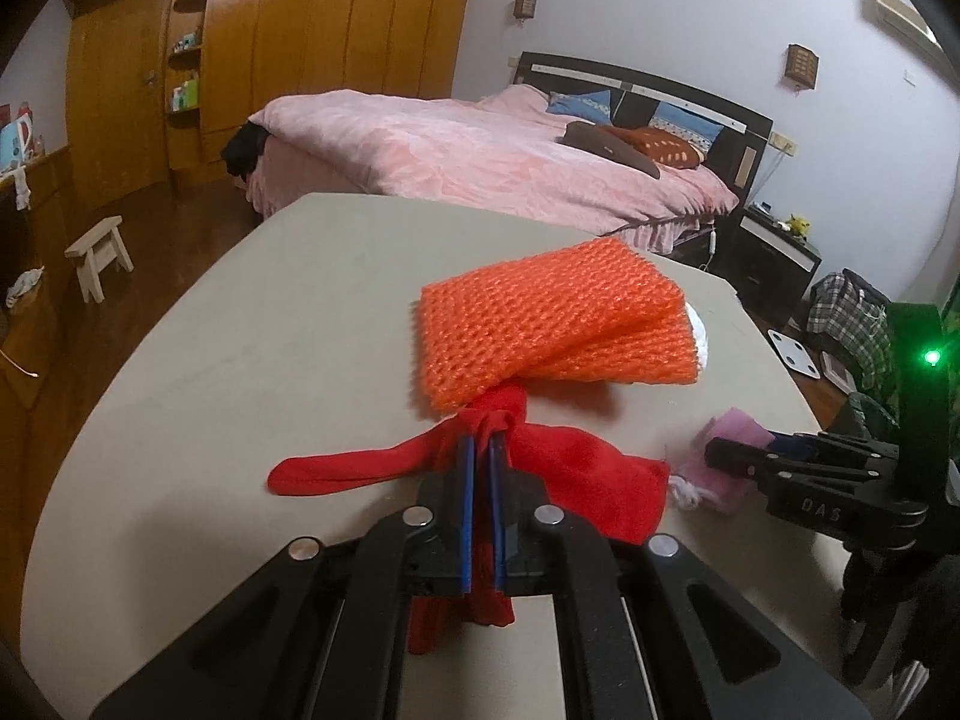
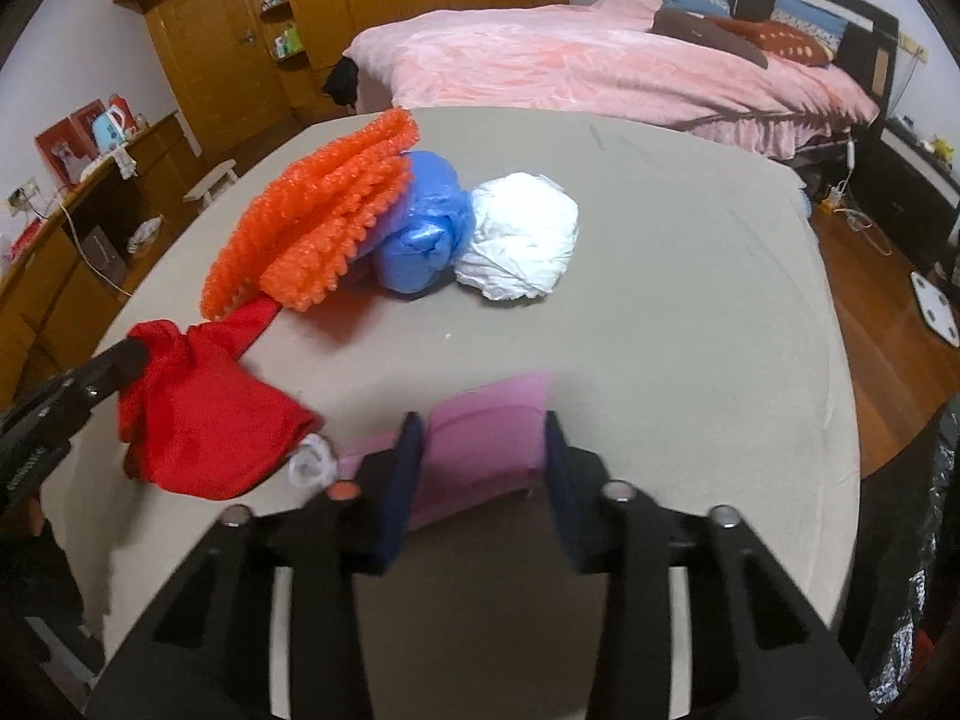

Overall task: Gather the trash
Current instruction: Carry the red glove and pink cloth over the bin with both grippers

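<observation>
My left gripper point(image 1: 483, 441) is shut on a red cloth point(image 1: 576, 474) that lies on the grey table point(image 1: 240, 324); the cloth also shows in the right wrist view point(image 2: 204, 414). An orange foam net point(image 1: 540, 324) lies just beyond it, also in the right wrist view point(image 2: 318, 228). My right gripper point(image 2: 480, 426) is open with its jaws on either side of a pink piece point(image 2: 486, 444), near the table's front. A blue plastic ball point(image 2: 420, 234) and a white plastic ball point(image 2: 519, 237) sit mid-table.
A small white scrap point(image 2: 312, 462) lies between the red cloth and the pink piece. A pink bed point(image 2: 600, 60) stands behind the table. A wooden wardrobe point(image 1: 300, 30) and a stool point(image 1: 99, 252) are at left.
</observation>
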`<move>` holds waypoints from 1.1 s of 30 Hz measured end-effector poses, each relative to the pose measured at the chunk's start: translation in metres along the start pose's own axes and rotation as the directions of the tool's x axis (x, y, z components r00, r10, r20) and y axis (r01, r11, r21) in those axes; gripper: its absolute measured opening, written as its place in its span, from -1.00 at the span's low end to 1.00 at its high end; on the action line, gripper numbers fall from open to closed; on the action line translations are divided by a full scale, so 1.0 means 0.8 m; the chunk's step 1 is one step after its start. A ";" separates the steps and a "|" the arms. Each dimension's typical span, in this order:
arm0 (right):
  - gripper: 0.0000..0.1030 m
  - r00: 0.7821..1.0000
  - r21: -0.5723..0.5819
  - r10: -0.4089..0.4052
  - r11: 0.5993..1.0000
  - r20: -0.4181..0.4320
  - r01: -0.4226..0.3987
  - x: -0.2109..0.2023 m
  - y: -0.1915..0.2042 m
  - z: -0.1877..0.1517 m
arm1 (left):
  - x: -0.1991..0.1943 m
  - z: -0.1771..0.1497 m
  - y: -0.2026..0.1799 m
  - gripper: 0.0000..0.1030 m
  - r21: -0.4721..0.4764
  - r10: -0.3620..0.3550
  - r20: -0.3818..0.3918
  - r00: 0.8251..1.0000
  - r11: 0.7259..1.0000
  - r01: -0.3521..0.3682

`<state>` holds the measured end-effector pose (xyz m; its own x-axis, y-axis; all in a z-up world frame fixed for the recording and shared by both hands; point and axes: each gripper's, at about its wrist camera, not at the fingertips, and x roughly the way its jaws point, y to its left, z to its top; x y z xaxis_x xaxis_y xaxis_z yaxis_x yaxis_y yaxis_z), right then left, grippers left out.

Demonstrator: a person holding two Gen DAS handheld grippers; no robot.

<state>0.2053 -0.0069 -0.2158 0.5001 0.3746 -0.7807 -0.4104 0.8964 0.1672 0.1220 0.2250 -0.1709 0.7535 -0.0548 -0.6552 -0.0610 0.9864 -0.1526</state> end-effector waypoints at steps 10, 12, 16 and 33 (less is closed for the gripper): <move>-0.44 0.991 -0.017 0.017 1.000 0.130 -0.014 -0.074 0.002 0.015 | -0.033 0.028 -0.035 -0.91 0.023 -0.057 0.059 0.997 0.998 0.056; -0.44 0.987 -0.014 0.006 1.000 0.160 -0.004 -0.093 -0.002 0.019 | -0.042 0.035 -0.047 -0.91 0.037 -0.070 0.077 0.995 0.997 0.067; -0.44 0.977 -0.001 -0.015 1.000 0.212 0.016 -0.127 -0.012 0.025 | -0.058 0.048 -0.069 -0.91 0.057 -0.106 0.104 0.989 0.993 0.101; -0.43 0.940 0.079 -0.145 0.989 0.309 0.126 -0.241 -0.086 0.007 | -0.087 0.084 -0.191 -0.91 0.174 -0.280 0.141 0.950 0.951 0.255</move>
<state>0.1413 -0.1394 -0.0739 0.7653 0.2954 -0.5718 -0.2823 0.9525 0.1142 0.1227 0.0886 -0.0521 0.8246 -0.3064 -0.4755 0.2477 0.9513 -0.1835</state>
